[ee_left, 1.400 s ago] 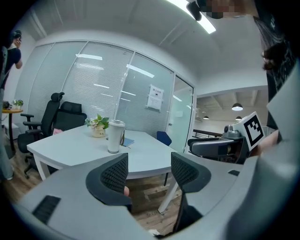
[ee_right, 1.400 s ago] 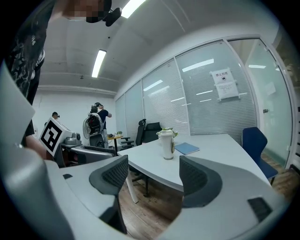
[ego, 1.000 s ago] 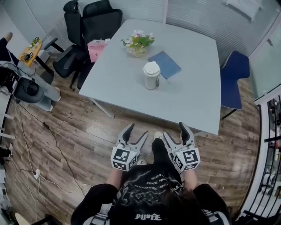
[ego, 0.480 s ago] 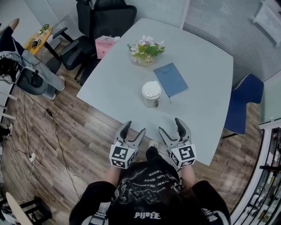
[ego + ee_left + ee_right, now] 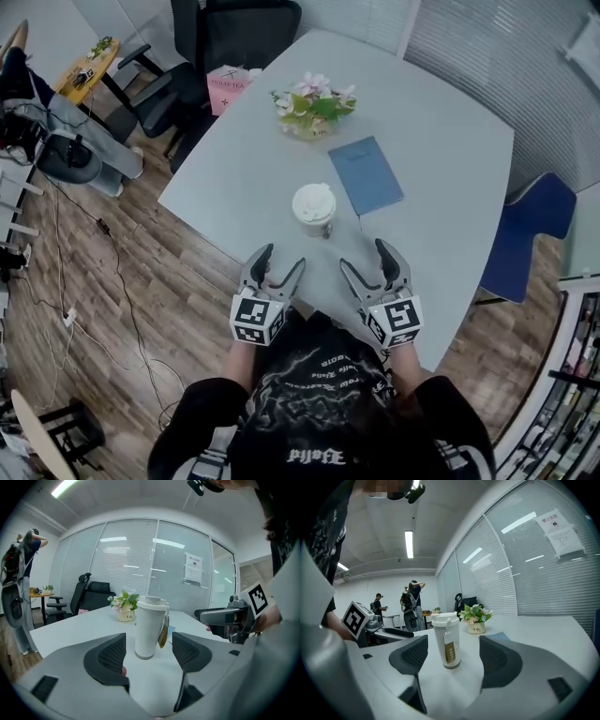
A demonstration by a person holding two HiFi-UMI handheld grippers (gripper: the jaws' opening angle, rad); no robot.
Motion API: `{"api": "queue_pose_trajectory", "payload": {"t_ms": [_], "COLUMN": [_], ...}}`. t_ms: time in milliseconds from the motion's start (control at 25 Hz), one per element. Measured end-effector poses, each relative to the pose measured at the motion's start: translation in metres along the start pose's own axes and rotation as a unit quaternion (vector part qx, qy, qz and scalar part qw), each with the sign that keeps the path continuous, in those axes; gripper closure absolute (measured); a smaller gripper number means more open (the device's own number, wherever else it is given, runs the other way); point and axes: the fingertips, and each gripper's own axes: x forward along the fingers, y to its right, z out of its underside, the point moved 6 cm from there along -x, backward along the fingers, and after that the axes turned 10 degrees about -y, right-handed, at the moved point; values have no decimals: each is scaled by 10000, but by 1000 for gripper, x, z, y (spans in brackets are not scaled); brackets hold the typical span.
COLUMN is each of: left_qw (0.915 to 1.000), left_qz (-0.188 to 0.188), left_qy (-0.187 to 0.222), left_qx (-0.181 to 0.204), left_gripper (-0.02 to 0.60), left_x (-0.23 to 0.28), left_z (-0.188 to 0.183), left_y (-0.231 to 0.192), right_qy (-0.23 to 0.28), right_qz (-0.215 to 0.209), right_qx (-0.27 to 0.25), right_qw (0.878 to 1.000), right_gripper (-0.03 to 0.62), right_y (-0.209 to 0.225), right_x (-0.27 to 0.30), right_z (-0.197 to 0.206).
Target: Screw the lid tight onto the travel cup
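Travel cup (image 5: pixel 313 208) stands beyond left tongs (image 5: pixel 281 258) and right tongs (image 5: pixel 366 255), both gaping forward.

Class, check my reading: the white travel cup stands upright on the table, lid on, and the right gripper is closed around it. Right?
Not quite. The right gripper is open, not closed around the travel cup: its fingers stand apart, short of the cup, as the right gripper view shows. The rest holds.
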Motion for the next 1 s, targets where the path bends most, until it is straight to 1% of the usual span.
{"api": "queue_pose_trajectory", "payload": {"t_ms": [240, 440, 560, 720, 840, 1000], "left_qw": [9992, 9970, 9939, 9899, 9851, 9780], "left_qz": [299, 520, 684, 986, 1274, 1522], "left_qy": [-122, -373, -545, -634, -721, -764], "left_qx": [225, 425, 675, 791, 908, 1205], "left_gripper": [259, 259, 259, 256, 252, 248], "left_x": [28, 53, 68, 83, 94, 107], "left_z": [-17, -21, -20, -18, -18, -18], "left_y": [-13, -27, -28, -31, -32, -28], "right_qy": [-82, -12, -11, -145, -304, -415], "right_qz": [194, 614, 862, 1097, 1222, 1345], "right_qx": [53, 35, 102, 114, 22, 73], "right_qw": [9998, 9981, 9962, 9938, 9920, 9900], "right_gripper": [260, 260, 260, 263, 263, 263], "right_y": [4, 15, 21, 21, 19, 21], "right_x": [5, 2, -1, -1, 0, 0], "right_z": [-4, -20, -23, -19, -15, -10]}}
